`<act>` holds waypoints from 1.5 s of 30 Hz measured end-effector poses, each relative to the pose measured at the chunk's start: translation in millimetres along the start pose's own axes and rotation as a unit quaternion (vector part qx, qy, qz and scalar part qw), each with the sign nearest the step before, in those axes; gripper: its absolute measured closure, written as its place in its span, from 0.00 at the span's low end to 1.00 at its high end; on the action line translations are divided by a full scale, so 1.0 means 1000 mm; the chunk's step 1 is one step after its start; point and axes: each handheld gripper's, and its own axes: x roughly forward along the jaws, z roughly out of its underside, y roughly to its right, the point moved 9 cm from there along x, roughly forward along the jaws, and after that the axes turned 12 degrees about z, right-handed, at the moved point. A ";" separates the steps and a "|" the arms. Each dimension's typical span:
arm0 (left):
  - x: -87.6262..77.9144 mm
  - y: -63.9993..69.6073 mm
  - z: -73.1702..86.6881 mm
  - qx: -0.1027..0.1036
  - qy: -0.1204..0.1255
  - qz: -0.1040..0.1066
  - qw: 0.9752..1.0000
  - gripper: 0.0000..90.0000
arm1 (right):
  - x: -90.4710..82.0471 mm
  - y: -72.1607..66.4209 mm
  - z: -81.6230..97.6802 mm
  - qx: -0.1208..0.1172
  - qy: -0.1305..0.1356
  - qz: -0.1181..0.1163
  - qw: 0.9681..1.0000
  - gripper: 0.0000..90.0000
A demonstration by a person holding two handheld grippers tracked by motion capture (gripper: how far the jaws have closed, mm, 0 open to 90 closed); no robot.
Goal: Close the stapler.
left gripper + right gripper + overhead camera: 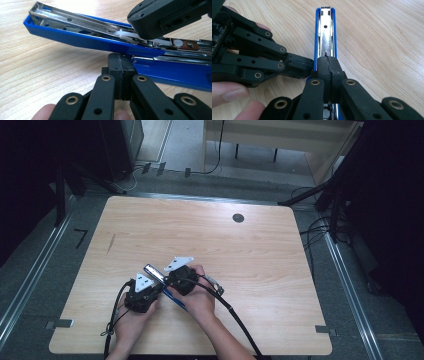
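Grippers meet over a blue stapler (82, 41) near the front middle of a light wooden table (260, 250). The left gripper (121, 72) has its jaws pressed together, their tips against the stapler's blue side. The right gripper (329, 70), jaws also pressed together, bears down on the stapler's open metal staple channel (325, 35). In the high view both hands (200, 297) crowd the table's near edge, the stapler's silver end (152, 270) pointing far-left. Bare wood stretches wide to the far side and right, past a dark round grommet hole (238, 218).
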 end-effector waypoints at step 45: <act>-0.001 0.060 0.004 0.035 0.041 0.067 0.996 1.00 | -0.033 0.004 -0.002 0.001 0.036 0.006 0.999 1.00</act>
